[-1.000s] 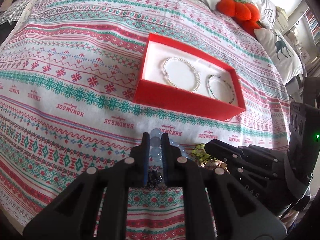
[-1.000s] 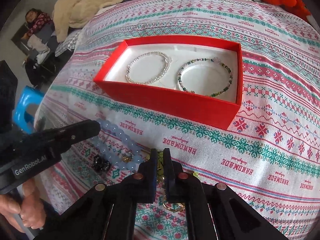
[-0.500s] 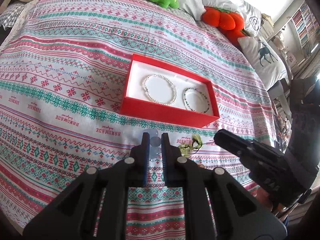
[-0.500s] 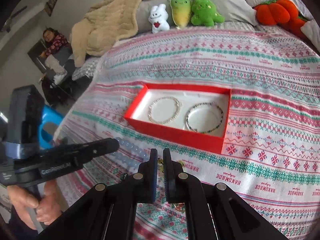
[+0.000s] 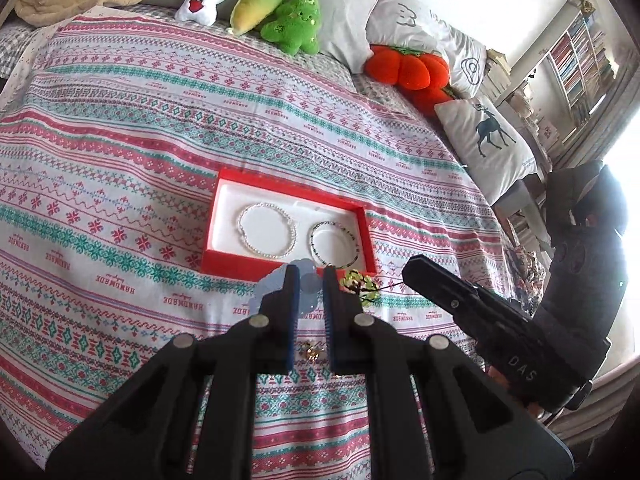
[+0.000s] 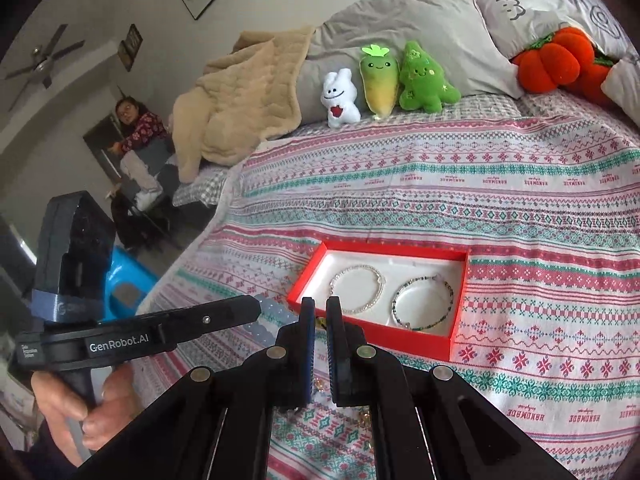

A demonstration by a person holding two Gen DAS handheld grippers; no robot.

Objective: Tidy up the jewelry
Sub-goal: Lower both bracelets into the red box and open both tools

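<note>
— On the patterned red, teal and white bedspread (image 5: 120,128) sits a shallow red cardboard box with a white lining (image 5: 224,196). What's inside?

— Two rings of beads, side by side and apart: a white pearl-like bracelet (image 5: 267,231) on its left, a thinner strand of dark green and pale beads (image 5: 334,245) on its right, both lying flat.

— And the tongs?

— The left gripper (image 5: 307,280) is closed down to a narrow slot, pinching a bracelet of large, translucent pale-blue round beads (image 5: 276,280), lifted just in front of the box's near wall. The right gripper (image 6: 318,312) is almost shut too; a strand of small yellow-green beads (image 5: 358,284) hangs at its tip (seen from the left camera), though whether it's truly clamped I cannot tell.

— Anything loose?

— Small gold pieces (image 5: 312,350) on the cloth below the left fingers.
</note>
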